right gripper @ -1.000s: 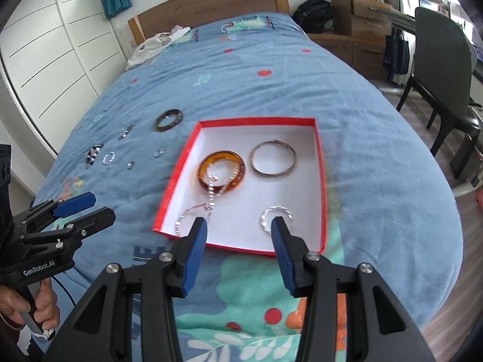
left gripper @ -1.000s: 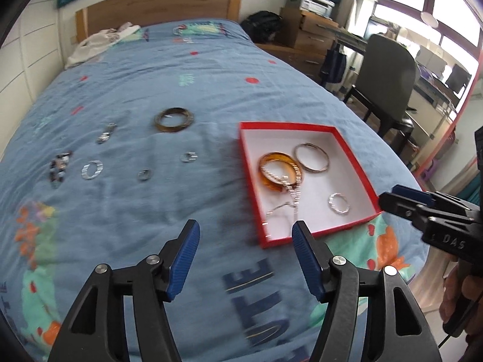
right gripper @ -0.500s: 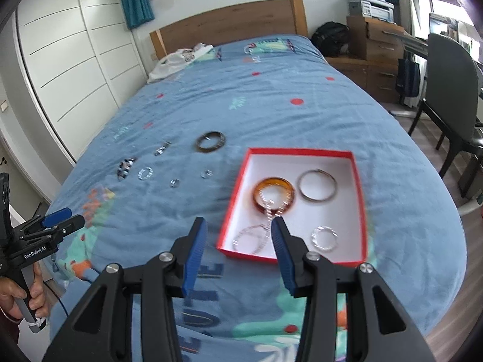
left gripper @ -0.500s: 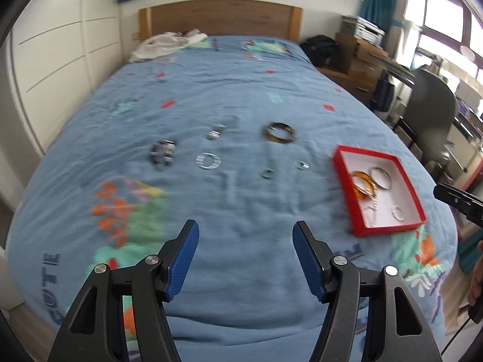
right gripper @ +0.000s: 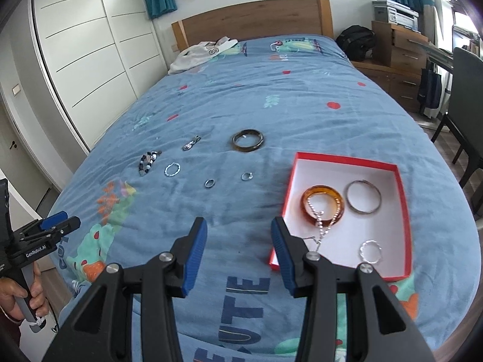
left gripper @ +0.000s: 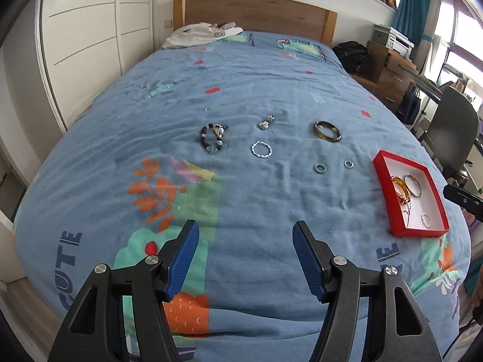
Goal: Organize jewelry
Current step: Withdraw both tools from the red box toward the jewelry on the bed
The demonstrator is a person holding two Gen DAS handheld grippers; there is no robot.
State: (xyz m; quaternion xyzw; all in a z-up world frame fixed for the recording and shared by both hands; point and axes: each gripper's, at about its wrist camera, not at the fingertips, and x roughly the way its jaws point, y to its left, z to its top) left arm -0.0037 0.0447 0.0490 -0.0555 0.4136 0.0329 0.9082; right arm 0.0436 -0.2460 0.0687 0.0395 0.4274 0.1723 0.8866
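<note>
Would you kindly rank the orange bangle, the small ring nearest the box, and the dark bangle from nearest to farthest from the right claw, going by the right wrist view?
1. Orange bangle, in the red box, just right of the right claw.
2. Small ring, on the bedspread, ahead.
3. Dark bangle, farther up the bed.

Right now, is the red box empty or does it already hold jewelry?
Not empty. The red box holds an amber bangle, a silver hoop, a chain and a small silver bracelet.
</note>
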